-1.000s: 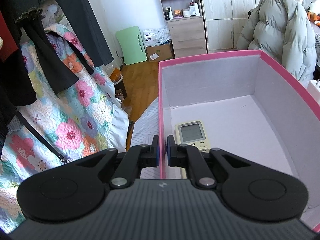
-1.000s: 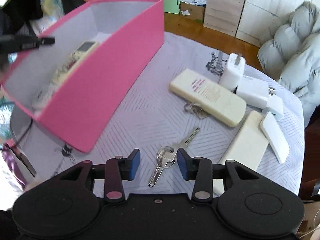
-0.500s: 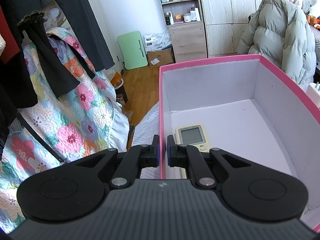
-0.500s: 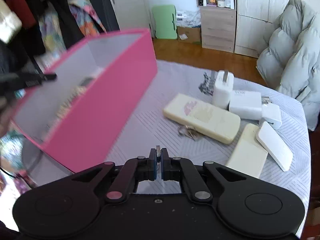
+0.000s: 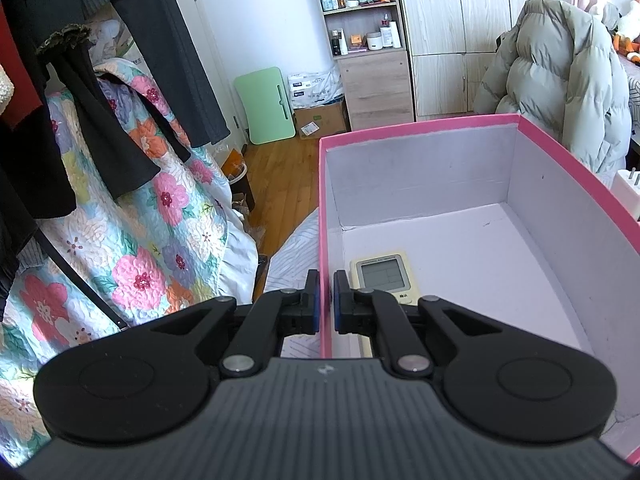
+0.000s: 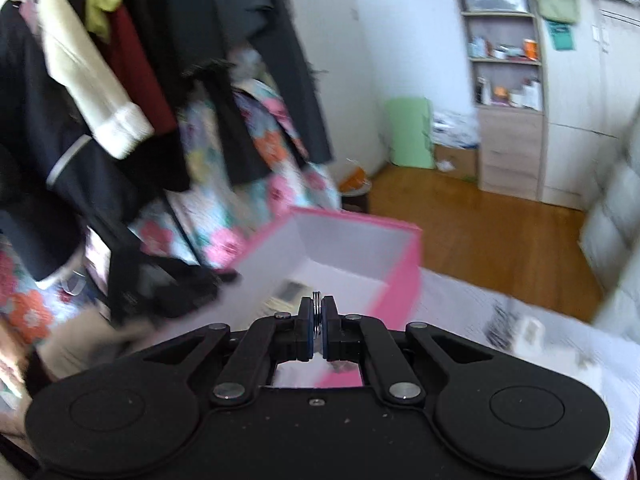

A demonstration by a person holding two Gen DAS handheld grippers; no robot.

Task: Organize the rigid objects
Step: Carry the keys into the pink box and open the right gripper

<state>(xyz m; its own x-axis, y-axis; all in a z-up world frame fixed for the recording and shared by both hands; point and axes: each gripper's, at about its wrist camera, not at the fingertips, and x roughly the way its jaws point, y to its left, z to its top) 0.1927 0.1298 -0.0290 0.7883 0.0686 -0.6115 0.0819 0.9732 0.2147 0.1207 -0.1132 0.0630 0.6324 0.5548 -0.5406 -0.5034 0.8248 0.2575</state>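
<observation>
- keys: only the metal key ring shows, pinched edge-on between the blue pads of the right gripper; the rest of the bunch is hidden below the fingers.
- the right gripper's jaws are together on that ring, with no gap beside the thin metal.
- the right wrist view is blurred; the gripper is up in the air, with the open pink box ahead of and below the fingertips.
- inside the box, in that view, a pale remote control lies on the white floor near the left wall.
- the left gripper is clamped on the near left wall of the pink box, one pad outside and one inside, so the pink rim runs between them.
- from the left wrist view the remote control lies flat on the box floor, screen up, just right of the inner finger and close to the left wall; its lower part is hidden behind the gripper.
- the rest of the box floor is bare white card.
- a white charger with its prongs up peeks over the right wall of the box.
- the table has a white patterned cloth; blurred pale things lie on it to the right of the box, too smeared to name.
- behind: dark clothes on a rack, a flowered quilt, a grey puffer coat, a wooden shelf unit and a green folded board on the wood floor.
</observation>
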